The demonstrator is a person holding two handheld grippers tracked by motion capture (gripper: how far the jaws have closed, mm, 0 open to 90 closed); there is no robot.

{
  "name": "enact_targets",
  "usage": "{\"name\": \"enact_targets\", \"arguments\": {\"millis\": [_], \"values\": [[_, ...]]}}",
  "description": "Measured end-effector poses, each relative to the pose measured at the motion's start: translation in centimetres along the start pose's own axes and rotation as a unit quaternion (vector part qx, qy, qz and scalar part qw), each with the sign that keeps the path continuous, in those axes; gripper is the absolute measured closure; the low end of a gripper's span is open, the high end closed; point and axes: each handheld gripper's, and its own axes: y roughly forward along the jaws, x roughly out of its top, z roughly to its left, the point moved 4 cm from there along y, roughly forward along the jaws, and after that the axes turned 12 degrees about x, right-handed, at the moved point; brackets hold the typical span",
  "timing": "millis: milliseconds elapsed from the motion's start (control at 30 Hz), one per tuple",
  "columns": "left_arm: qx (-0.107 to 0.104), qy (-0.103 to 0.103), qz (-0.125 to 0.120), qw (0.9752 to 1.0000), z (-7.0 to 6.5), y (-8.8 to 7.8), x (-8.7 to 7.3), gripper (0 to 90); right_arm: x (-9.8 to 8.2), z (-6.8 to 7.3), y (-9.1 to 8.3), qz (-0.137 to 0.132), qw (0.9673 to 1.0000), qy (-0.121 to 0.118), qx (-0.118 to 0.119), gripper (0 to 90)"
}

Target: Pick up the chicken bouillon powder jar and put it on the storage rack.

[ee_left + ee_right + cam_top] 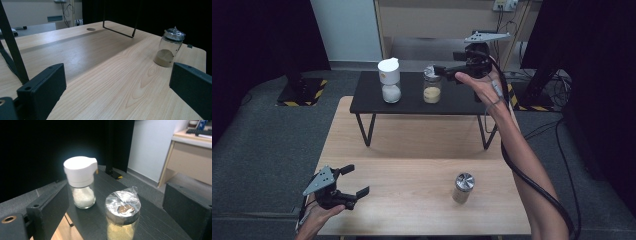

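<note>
1. Right gripper (447, 71): jaws stand wide apart with nothing between the pads; it hangs level above the black shelf (367, 102), released.
2. Film-capped jar (122, 216): directly ahead of and just below the right gripper's jaws, on the black shelf. Clear glass, yellowish powder filling the lower part, crinkled plastic film over a dark cap. Judged rigid, smooth and breakable, moderately light; the film looks slippery, so the glass body below the cap seems the safer hold.
3. White-capped shaker (81, 181): beyond the jar, toward the right gripper's left jaw, apart from the jar. Glass base with white granules, tall white pouring cap.
4. Left gripper (352, 181): jaws spread, empty, low over the wooden table (412, 145).
5. Metal-lidded jar (170, 47): ahead of the left gripper, toward its right jaw, well apart. Brown powder at the bottom, film over the lid; likewise hard and fragile.
6. Markings: no brand, label or writing can be read on any container.
</note>
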Motion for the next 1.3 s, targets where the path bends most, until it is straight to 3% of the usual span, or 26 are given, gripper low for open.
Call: {"name": "enact_targets", "arguments": {"millis": [133, 333, 733, 1000, 1300], "values": [[0.0, 0.001, 0.0, 1.0, 0.0, 0.0, 0.0, 0.0, 0.1, 0.9, -1.3, -0.012, 0.9997, -0.018, 0.012, 7.4], [0.0, 0.002, 0.0, 1.0, 0.0, 0.0, 0.0, 0.0, -0.3, 2.5, -2.4, -0.006, 0.999, -0.039, 0.02, 7.5], [0.002, 0.003, 0.001, 1.0, -0.1, 0.0, 0.1, 0.0, -1.6, 4.2, -4.3, -0.005, 0.997, -0.061, 0.048, 7.4], [0.002, 0.004, -0.001, 1.0, -0.1, -0.1, 0.1, 0.0, -3.9, 4.9, -5.8, -0.011, 0.9967, -0.059, 0.055, 7.3], [0.001, 0.005, -0.001, 1.0, -0.2, -0.1, 0.1, 0.0, -6.8, 6.1, -9.0, -0.028, 0.9973, -0.055, 0.04, 7.0]]}}
